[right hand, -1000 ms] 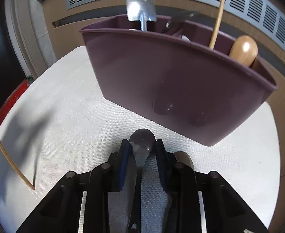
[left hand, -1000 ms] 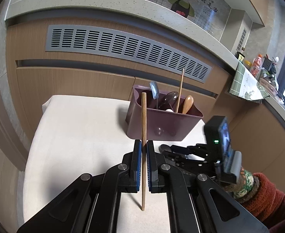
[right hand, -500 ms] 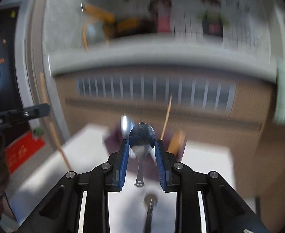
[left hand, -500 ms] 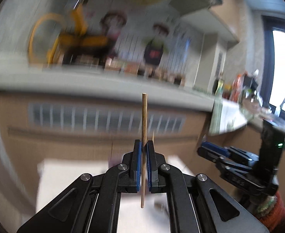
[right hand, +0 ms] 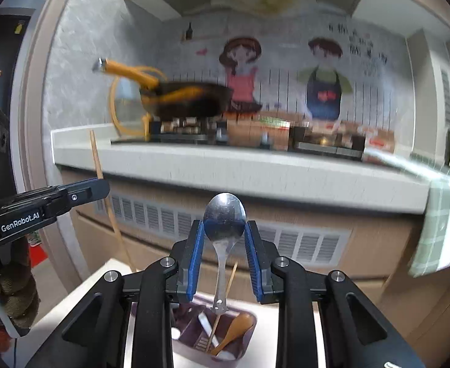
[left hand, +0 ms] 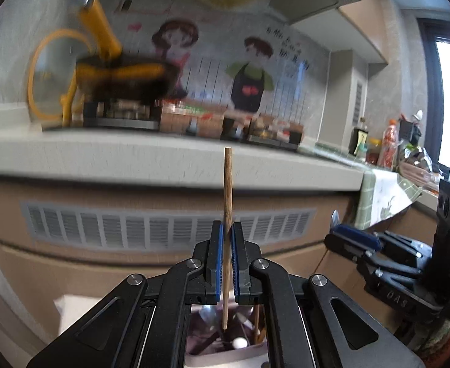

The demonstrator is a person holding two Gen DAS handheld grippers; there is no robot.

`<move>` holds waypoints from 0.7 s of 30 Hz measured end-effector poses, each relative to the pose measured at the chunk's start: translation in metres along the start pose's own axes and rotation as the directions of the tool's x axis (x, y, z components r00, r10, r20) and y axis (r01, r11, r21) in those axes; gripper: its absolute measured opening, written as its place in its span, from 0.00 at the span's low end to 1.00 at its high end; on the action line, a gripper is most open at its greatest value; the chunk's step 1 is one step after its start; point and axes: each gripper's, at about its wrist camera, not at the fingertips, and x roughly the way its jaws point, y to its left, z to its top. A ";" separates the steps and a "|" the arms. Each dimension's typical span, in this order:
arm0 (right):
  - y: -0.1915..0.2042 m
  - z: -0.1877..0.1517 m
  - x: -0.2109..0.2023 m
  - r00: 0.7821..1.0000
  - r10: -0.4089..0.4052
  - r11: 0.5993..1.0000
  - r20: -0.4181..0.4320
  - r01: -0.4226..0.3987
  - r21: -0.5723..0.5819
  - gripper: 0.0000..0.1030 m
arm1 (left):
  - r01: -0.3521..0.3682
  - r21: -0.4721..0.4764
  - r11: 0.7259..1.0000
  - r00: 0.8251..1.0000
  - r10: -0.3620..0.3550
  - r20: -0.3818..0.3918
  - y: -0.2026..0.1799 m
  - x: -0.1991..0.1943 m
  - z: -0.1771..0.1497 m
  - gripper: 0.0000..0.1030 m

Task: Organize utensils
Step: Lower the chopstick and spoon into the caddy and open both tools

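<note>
My left gripper [left hand: 227, 245] is shut on a wooden chopstick [left hand: 227, 190] held upright, its lower end hanging over the purple utensil holder [left hand: 219, 340] seen between the fingers. My right gripper [right hand: 224, 245] is shut on a metal spoon [right hand: 224, 214], bowl up and handle hanging down above the purple holder [right hand: 246, 349]. The holder has a wooden spoon [right hand: 234, 329], a chopstick and white utensils in it. The left gripper [right hand: 96, 188] with its chopstick [right hand: 97, 165] shows at the left of the right wrist view; the right gripper [left hand: 352, 240] shows at the right of the left wrist view.
The holder stands on a white table [right hand: 80, 300] in front of a wooden counter with a grey vent grille [left hand: 133, 230]. On the grey countertop [right hand: 225, 165] are a black wok with yellow handles [right hand: 191, 101] and several jars. A green checked cloth [right hand: 443, 227] hangs at the right.
Both grippers have risen from the table with their utensils and tilted up, and now hang over the holder. The spoon has left the table.
</note>
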 end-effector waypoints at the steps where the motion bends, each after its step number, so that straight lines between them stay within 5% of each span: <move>1: 0.000 -0.008 0.009 1.000 0.002 1.000 -0.022 -0.002 0.004 0.24 | -0.002 -0.010 1.000 1.000 0.002 -0.016 0.003 0.007 -0.005 0.05; 8: -0.009 -0.055 0.062 0.982 0.055 0.996 -0.181 -0.041 0.077 0.25 | 0.065 -0.099 0.993 0.978 -0.083 -0.192 0.025 0.063 -0.052 0.08; 11: -0.020 -0.078 0.084 0.947 0.117 0.983 -0.298 -0.068 0.170 0.26 | 0.060 -0.119 0.991 0.958 -0.091 -0.270 0.030 0.080 -0.073 0.24; 13: -0.023 -0.089 0.087 0.937 0.103 0.982 -0.333 -0.042 0.184 0.26 | 0.032 -0.131 0.991 0.954 -0.069 -0.291 0.033 0.081 -0.084 0.35; 21: -0.015 -0.117 0.009 0.958 0.067 0.980 -0.279 -0.011 0.197 0.28 | -0.157 -0.041 0.987 0.965 0.145 -0.217 0.003 -0.012 -0.130 0.36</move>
